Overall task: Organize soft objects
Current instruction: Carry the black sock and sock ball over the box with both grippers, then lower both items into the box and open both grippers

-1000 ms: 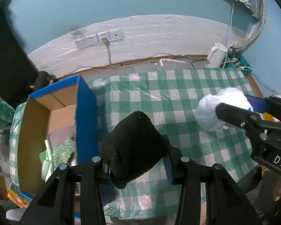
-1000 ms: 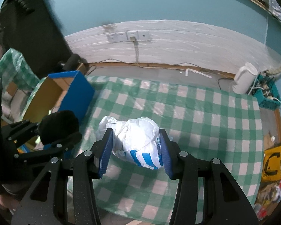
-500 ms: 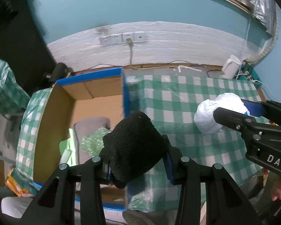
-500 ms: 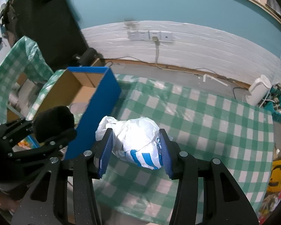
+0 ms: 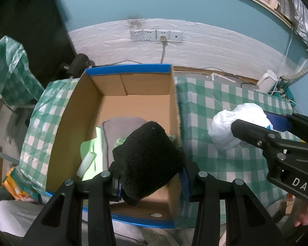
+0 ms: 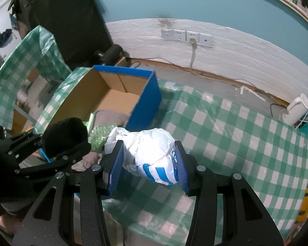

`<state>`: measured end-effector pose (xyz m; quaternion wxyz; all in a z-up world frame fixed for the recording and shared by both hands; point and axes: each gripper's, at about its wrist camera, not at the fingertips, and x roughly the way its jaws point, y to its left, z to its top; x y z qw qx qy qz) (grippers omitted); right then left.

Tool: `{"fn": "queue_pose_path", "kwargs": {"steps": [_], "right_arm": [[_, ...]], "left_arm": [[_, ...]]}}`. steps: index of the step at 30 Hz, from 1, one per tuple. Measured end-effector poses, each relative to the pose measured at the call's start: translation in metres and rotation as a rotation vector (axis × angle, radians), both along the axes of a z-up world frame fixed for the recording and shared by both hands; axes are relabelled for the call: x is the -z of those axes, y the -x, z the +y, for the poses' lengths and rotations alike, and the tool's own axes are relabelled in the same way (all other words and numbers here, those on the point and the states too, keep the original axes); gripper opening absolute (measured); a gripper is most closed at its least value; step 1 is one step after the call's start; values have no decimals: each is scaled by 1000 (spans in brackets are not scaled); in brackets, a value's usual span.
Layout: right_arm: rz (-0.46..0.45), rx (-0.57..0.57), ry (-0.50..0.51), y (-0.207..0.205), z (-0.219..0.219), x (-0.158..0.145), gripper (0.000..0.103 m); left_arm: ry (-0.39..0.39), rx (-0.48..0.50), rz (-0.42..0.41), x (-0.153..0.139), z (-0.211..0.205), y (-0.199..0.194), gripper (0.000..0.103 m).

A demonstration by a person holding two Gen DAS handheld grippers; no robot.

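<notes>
My left gripper (image 5: 149, 176) is shut on a black knitted cloth (image 5: 147, 155) and holds it above the open cardboard box (image 5: 133, 86) with blue outer walls. The box holds a grey cloth (image 5: 121, 125), a light green item (image 5: 92, 143) and some bubble wrap. My right gripper (image 6: 149, 164) is shut on a crumpled white plastic bag with blue stripes (image 6: 149, 153), held above the green checked tablecloth (image 6: 236, 135) just right of the box (image 6: 145, 94). The bag (image 5: 236, 127) and black cloth (image 6: 65, 137) each show in the other wrist view.
A white wall panel with sockets (image 5: 156, 35) and a plugged cable runs behind the table. A white kettle (image 5: 267, 81) stands at the far right by tangled cables. A second green checked cloth (image 6: 30, 61) hangs at the left. A yellow item (image 6: 306, 203) lies off the table's right edge.
Both grippers have moved left with their loads. The black cloth went from over the tablecloth to over the box's inside; the white bag now hangs next to the box's right wall.
</notes>
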<state>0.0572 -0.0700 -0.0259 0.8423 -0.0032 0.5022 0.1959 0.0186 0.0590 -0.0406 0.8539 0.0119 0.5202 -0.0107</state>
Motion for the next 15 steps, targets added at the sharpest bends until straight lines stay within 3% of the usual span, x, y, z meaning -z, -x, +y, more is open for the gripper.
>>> {"fn": "queue_pose_path", "kwargs": {"steps": [15], "right_arm": [[36, -129, 33, -18, 81, 21, 48]], "left_arm": [[18, -142, 50, 24, 67, -4, 43]]}}
